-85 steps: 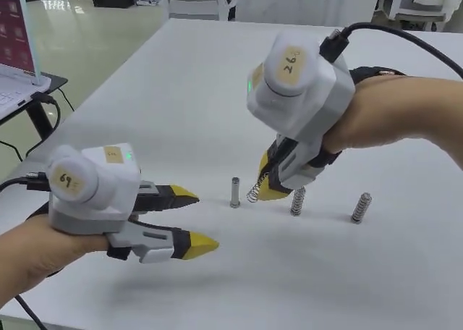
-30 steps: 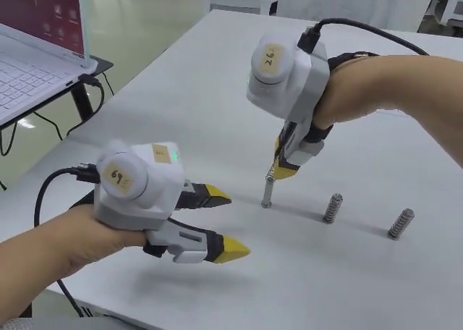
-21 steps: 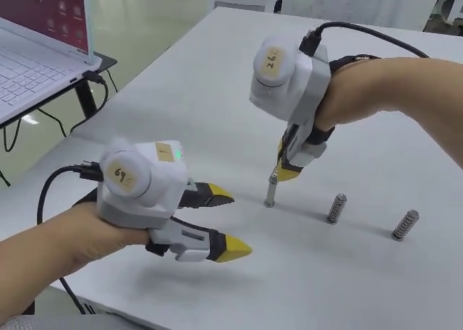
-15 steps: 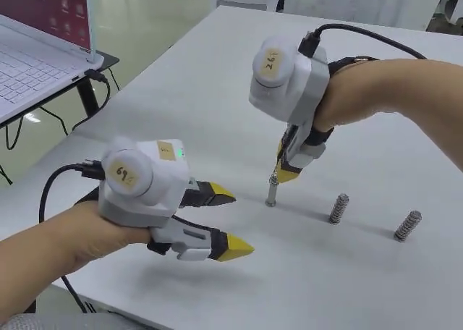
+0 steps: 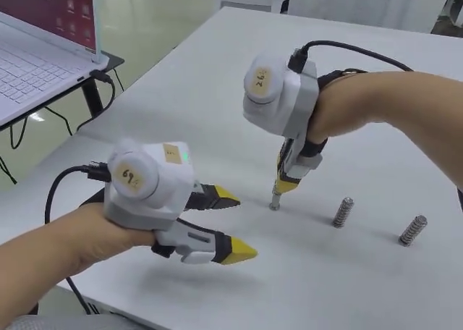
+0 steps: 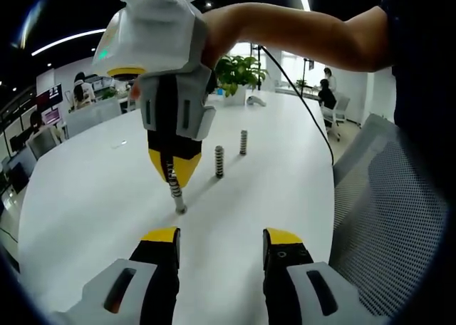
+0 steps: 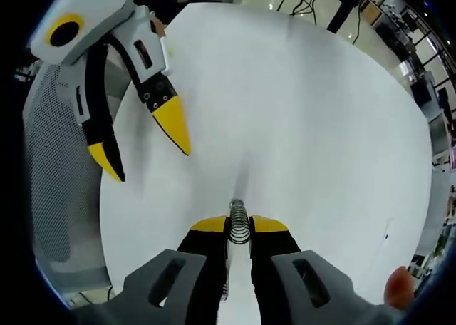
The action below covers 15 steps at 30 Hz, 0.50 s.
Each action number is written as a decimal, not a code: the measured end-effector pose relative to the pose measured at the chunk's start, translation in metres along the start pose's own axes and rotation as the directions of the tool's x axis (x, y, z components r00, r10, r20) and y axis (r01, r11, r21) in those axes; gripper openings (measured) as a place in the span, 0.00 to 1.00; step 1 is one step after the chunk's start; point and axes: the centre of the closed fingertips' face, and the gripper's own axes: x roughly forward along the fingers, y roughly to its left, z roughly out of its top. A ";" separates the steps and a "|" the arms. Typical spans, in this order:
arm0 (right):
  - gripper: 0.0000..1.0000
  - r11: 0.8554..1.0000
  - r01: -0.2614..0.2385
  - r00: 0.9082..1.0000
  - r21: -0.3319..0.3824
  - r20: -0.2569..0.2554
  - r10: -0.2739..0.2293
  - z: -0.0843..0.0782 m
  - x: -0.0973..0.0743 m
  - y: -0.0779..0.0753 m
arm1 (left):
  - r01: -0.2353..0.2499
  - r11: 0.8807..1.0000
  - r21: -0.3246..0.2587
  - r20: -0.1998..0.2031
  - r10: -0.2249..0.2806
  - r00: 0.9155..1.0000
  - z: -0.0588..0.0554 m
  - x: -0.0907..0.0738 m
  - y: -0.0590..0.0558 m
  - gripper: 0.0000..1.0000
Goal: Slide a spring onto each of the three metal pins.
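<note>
White tabletop | right gripper fingers clamp spring, its lower end on the pin | left gripper fingers apart, empty | best: hold spring upright, coaxial, release once seated.

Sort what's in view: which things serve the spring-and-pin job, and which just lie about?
Job: right gripper, held spring, pin under it, middle spring, end spring, left gripper, open.
Lying about: laptop, potted plant, mesh chair.

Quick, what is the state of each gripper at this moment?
Left gripper: open, holding nothing.
Right gripper: shut on a spring, above the pin.
</note>
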 end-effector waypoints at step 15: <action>0.09 1.000 -0.031 0.999 0.006 -0.033 0.031 -0.004 0.018 0.005 | 0.001 1.000 -0.004 -0.003 -0.001 1.000 -0.002 0.000 0.000 0.40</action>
